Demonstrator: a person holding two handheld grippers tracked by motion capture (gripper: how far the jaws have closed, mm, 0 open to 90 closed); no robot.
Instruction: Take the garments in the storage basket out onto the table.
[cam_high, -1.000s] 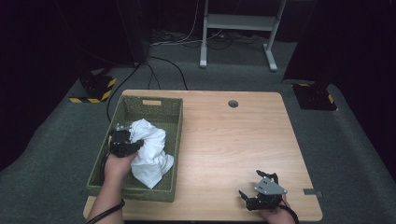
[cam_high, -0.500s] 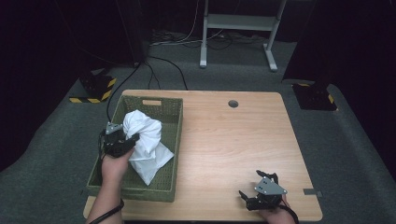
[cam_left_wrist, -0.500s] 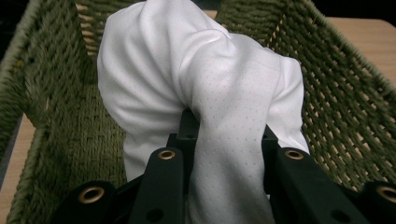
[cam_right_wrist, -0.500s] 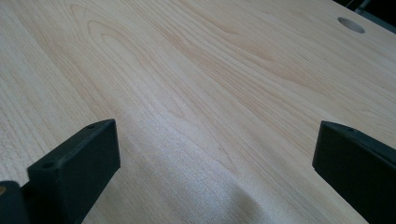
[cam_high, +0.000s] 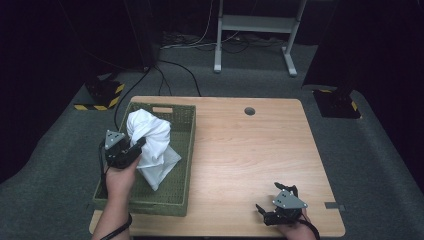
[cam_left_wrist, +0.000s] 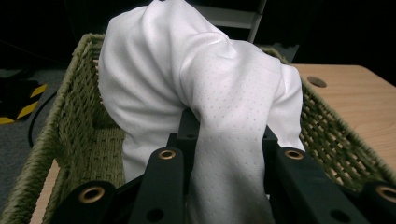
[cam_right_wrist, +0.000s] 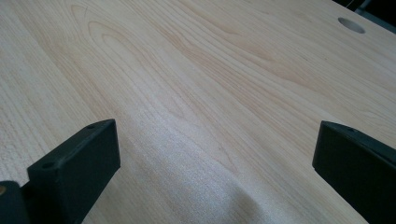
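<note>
At the table's nine o'clock, the left gripper (cam_high: 135, 148) clamps a bunched white perforated cloth (cam_high: 150, 145) over the woven green rectangular basket (cam_high: 182, 150), while the right gripper (cam_high: 277, 210) rests wide open at five o'clock.

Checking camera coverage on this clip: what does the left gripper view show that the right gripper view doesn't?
Left gripper view alone: the white cloth pinched in the left claw, bunched above the green woven basket. Right gripper view alone: the right claw with jaws wide apart and nothing between them. Both share: the wooden table and its round hole.
</note>
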